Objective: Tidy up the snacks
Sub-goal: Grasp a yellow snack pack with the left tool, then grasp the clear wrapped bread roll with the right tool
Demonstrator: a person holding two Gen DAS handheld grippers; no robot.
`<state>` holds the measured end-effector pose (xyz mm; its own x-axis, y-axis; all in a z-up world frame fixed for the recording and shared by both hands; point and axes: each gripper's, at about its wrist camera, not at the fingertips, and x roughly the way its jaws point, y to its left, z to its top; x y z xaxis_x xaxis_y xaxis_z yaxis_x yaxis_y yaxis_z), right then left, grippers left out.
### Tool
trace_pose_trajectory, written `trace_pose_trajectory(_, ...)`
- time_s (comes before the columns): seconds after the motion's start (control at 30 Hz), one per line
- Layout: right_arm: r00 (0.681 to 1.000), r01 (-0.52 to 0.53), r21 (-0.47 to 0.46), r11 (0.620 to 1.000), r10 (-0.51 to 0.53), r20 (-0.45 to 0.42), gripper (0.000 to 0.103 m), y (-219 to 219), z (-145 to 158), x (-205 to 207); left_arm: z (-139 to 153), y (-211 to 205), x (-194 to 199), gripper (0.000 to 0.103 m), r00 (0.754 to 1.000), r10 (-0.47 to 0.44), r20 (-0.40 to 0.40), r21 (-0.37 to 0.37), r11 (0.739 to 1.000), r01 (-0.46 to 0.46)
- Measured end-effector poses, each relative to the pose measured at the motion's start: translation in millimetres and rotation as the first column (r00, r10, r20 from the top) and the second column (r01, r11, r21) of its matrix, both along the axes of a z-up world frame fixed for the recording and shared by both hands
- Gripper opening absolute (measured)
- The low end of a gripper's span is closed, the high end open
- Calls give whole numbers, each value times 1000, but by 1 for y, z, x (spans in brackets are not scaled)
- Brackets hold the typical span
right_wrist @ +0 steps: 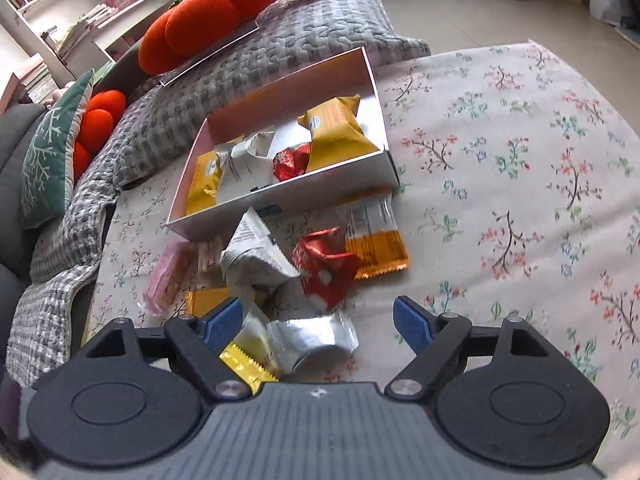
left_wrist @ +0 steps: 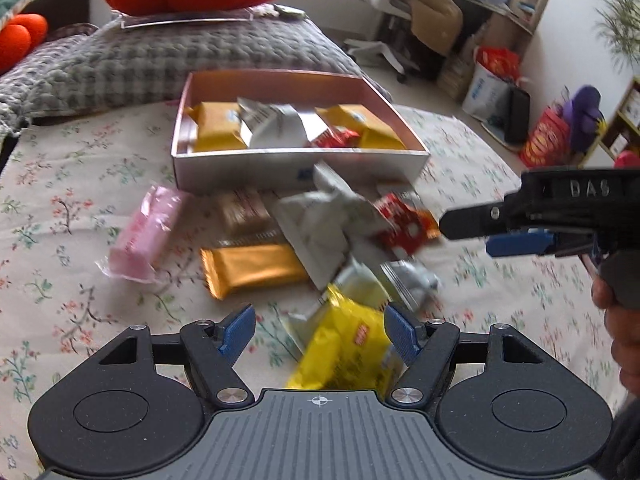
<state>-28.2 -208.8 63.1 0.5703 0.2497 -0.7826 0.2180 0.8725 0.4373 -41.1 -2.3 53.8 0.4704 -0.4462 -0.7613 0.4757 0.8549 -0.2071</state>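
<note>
The left tool (left_wrist: 319,334) is held apart around a yellow packet (left_wrist: 347,346), seemingly ungripped; the right tool (right_wrist: 318,326) is spread above a silver packet (right_wrist: 316,336). A pick-up step is judged underway: closing, then carrying to the box (left_wrist: 296,166). Loose snacks (left_wrist: 320,228) are blurred, labels unreadable, some overlapped.

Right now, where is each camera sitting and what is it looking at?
Left wrist view: sits on the left tongs, open above a yellow packet, facing the box; the right tongs and a hand show.
Right wrist view: sits on the right tongs, open, facing the snack pile; only its own tongs show.
Both share the box, the red packet and the flowered cloth.
</note>
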Motion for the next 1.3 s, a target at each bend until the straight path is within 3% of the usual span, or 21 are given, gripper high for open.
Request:
trace_pose_trajectory(0.33,1000,0,37,999,0,-5,81,6,-7,-32,-7,-20,-28,72,991,-103,87,128,988,91)
trace_pose_trajectory(0.57,1000,-11,26,1000,11,-20,81,13,-15,-44,-17,-27,-27,72,991,-117,64,172,980,104)
trace_pose_trajectory(0.7,1000,-15,26,1000,16,-27,81,14,-17,-45,-20,-23,-22,71,995,-98,34,151,984,92)
trace_pose_trajectory(0.73,999,-17,26,1000,18,-29,81,15,-18,-45,-21,-22,-21,70,995,-95,31,157,984,89)
trace_pose_trajectory(0.87,999,-22,25,999,23,-40,81,17,-21,-45,-28,-23,-20,50,997,-74,29,215,974,66)
trace_pose_trajectory(1.13,991,-68,101,993,79,-104,84,29,-36,-44,-23,-6,-7,47,999,37,-10,159,987,-35)
trace_pose_trajectory(1.3,991,-104,51,993,108,-82,87,43,-32,-43,-17,2,-4,47,997,81,-3,127,989,-80)
